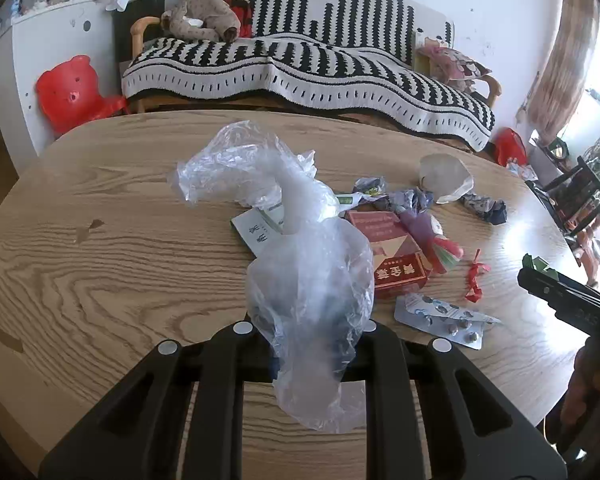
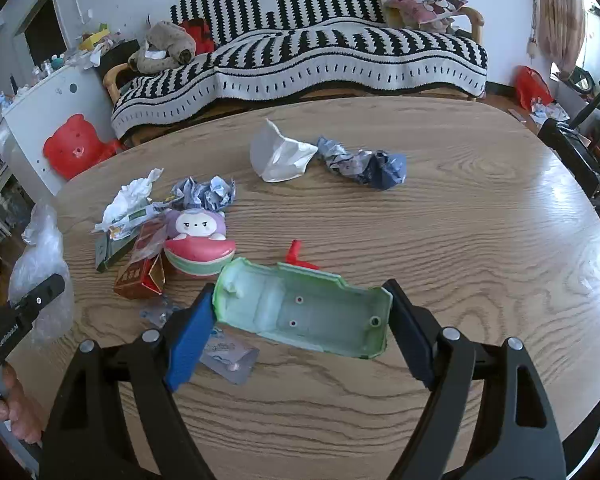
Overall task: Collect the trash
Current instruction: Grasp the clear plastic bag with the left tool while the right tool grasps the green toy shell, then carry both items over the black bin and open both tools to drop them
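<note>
Wooden table point(image 2: 420, 220) bears crumpled wrappers, boxes, plastic.

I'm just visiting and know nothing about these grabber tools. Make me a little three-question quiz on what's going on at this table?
1. True or false: the left gripper is shut on the clear plastic bag.
2. What does the right gripper hold? A) a crumpled paper ball B) a green plastic shell C) a red box
3. Fill in: the blister pack of pills lies on the ____ table.

Key
1. True: the bag is pinched between its fingers.
2. B: the green plastic shell sits between the blue pads.
3. Wooden.
</note>
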Motion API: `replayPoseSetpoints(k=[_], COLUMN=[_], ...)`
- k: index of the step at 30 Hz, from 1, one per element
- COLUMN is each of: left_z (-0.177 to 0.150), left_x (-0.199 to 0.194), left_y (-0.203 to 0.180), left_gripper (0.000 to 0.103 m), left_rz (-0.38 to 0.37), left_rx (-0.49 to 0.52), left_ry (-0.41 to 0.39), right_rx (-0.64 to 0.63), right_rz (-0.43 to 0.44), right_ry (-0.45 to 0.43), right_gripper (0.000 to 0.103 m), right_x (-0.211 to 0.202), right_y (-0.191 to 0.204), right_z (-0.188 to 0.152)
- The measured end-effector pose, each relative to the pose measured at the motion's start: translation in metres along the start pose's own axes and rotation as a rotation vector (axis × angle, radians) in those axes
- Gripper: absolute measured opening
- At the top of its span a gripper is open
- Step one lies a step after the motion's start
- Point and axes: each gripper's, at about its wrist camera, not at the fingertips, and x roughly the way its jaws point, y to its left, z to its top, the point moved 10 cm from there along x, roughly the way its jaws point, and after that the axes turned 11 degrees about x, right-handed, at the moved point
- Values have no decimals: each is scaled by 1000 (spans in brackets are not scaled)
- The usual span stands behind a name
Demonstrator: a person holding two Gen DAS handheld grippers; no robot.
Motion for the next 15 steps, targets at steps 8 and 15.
replayPoseSetpoints(k=[8, 15], left_z=[9, 13], left_x=[-2, 0], left_y=[-38, -103], left_gripper=[16, 16], left_rz=[-28, -86], left_rx=[51, 133], left_ry=[-14, -24], right_rx=[23, 74], right_rz=[-20, -64], right_ry=[-29, -64], right_gripper=[80, 80], right_x=[-25, -60], right_y=[-30, -88], right_z=[3, 2])
